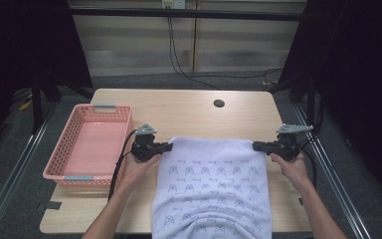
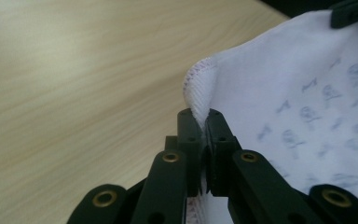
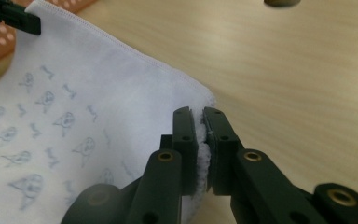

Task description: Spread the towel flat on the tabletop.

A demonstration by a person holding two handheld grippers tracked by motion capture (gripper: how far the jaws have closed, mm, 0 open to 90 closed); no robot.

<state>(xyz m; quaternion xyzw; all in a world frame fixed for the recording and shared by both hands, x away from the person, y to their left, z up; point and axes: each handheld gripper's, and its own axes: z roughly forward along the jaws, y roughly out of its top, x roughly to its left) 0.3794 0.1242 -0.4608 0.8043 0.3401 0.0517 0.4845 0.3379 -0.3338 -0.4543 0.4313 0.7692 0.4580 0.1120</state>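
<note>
A white towel (image 1: 214, 184) printed with small blue-grey figures lies on the wooden table (image 1: 189, 112) and hangs over its near edge. My left gripper (image 1: 169, 147) is shut on the towel's far left corner (image 2: 200, 88); the hemmed corner sticks up between the black jaws. My right gripper (image 1: 255, 146) is shut on the far right corner (image 3: 200, 140), with the cloth edge pinched between its pads. The towel's far edge is stretched straight between the two grippers. In the right gripper view the left gripper's tip (image 3: 14, 18) shows at the top left.
A pink plastic basket (image 1: 59, 167) stands empty at the table's left side, close to my left hand. A round cable hole (image 1: 219, 103) sits in the far part of the table. Dark curtains and cables lie beyond the table.
</note>
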